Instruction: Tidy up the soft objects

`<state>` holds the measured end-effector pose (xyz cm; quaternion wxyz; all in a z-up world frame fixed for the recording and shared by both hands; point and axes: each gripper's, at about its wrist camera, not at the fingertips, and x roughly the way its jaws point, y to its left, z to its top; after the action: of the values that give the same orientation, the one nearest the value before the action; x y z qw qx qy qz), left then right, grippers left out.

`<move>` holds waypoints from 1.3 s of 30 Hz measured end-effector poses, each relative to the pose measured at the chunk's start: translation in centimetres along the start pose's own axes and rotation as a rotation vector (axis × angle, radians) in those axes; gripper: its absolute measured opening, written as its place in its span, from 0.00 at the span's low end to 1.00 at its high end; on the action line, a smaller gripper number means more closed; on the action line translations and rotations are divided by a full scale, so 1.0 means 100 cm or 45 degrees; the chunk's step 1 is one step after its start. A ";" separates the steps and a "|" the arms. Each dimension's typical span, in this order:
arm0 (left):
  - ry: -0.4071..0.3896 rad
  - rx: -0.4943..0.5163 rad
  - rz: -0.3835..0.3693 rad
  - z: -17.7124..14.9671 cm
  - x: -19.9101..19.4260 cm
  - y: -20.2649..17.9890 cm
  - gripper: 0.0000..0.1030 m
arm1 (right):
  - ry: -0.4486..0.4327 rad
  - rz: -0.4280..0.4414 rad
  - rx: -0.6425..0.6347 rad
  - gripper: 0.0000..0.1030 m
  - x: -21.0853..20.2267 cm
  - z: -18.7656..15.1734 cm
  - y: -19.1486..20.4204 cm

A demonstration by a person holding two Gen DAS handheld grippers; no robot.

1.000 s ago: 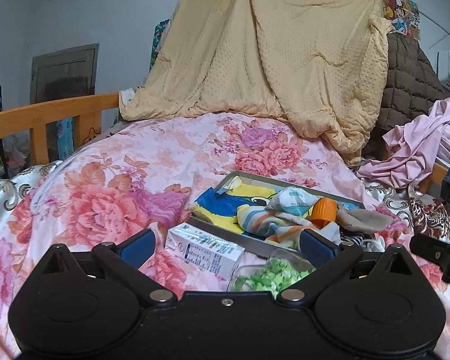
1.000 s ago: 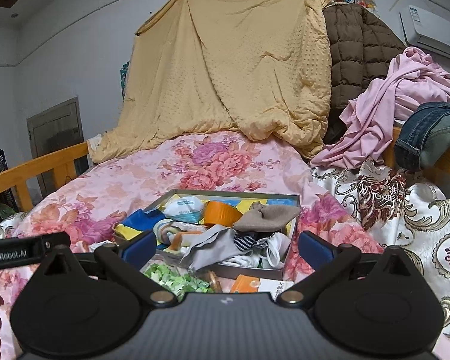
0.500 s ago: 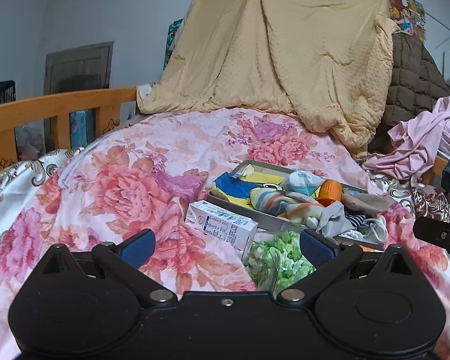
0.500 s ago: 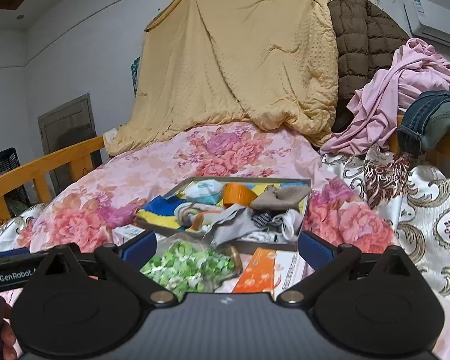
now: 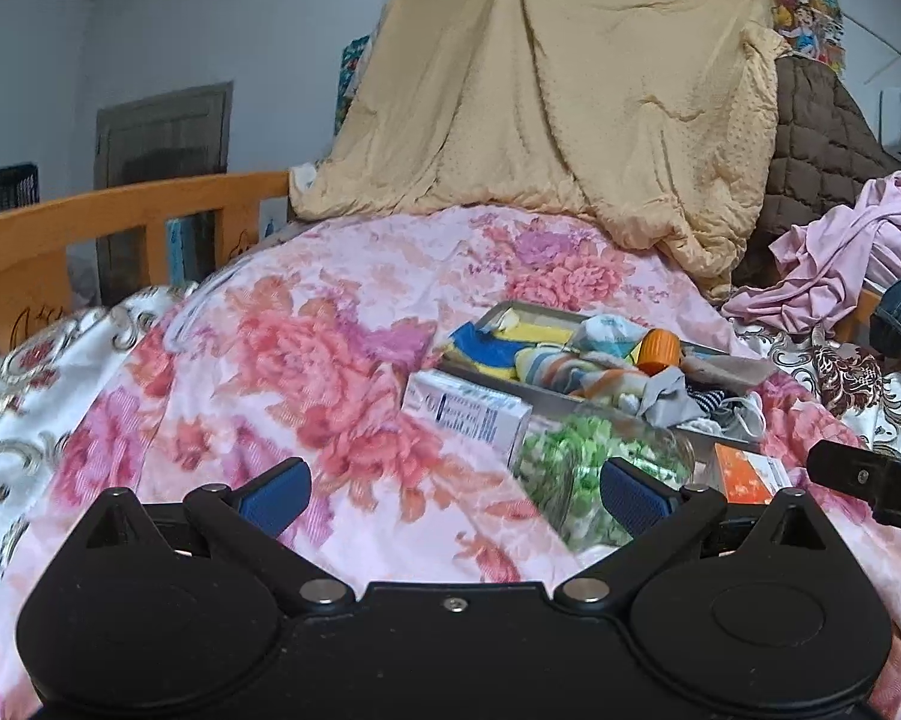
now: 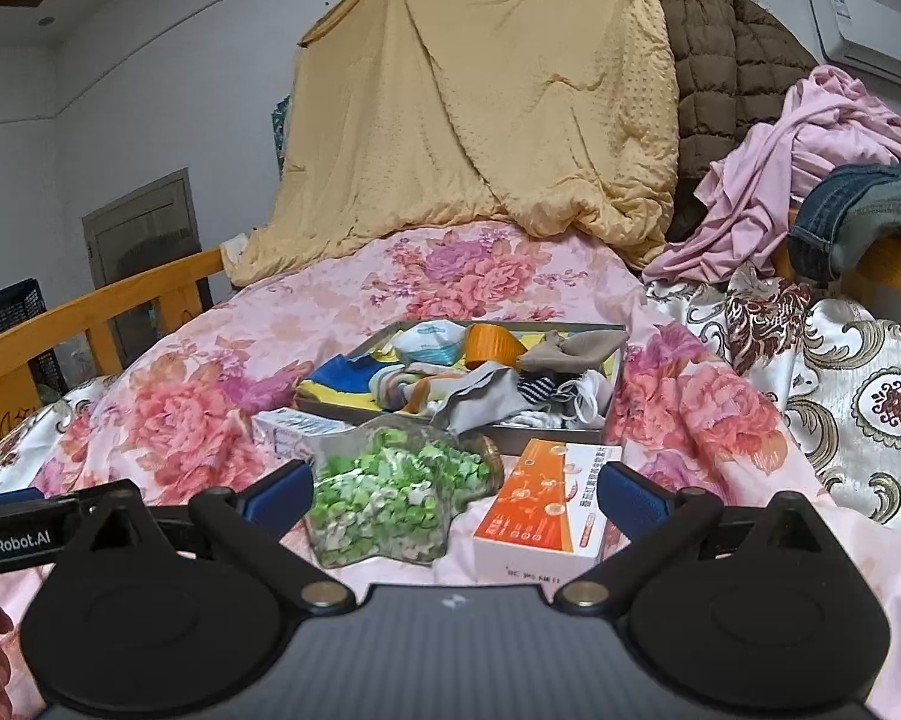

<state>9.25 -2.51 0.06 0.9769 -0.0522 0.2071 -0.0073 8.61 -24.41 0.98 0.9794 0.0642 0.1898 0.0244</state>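
Both the left gripper (image 5: pixel 453 489) and the right gripper (image 6: pixel 456 489) hang low over the floral quilt (image 5: pixel 330 360) with jaws spread wide and nothing between them, seemingly poised before a first pick. The soft things, a striped sock (image 6: pixel 408 390), grey cloth (image 6: pixel 480 390) and white socks (image 6: pixel 564 411), are heaped in the shallow tray (image 6: pixel 546 435) beyond, likely gathered there for sorting. Just nearer than the tray lie a clear bag of green pieces (image 6: pixel 390 492), an orange box (image 6: pixel 546 504) to its right and a white carton (image 5: pixel 468 414) to its left.
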 end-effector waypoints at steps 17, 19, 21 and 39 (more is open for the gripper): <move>-0.010 -0.008 0.051 -0.010 -0.029 0.013 0.99 | 0.013 -0.020 -0.080 1.00 -0.028 -0.014 0.017; -0.014 0.012 0.053 -0.013 -0.029 0.013 0.99 | 0.020 -0.031 -0.076 1.00 -0.028 -0.015 0.017; -0.012 0.023 0.056 -0.016 -0.026 0.014 0.99 | 0.028 -0.043 -0.076 1.00 -0.028 -0.017 0.017; 0.066 0.015 0.077 -0.029 -0.011 0.019 0.99 | 0.063 -0.075 -0.137 1.00 -0.019 -0.025 0.024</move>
<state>7.04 -0.85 -2.33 0.9713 -0.0401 0.2338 0.0198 5.90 -21.88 -0.31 0.9768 0.0053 0.2142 0.0073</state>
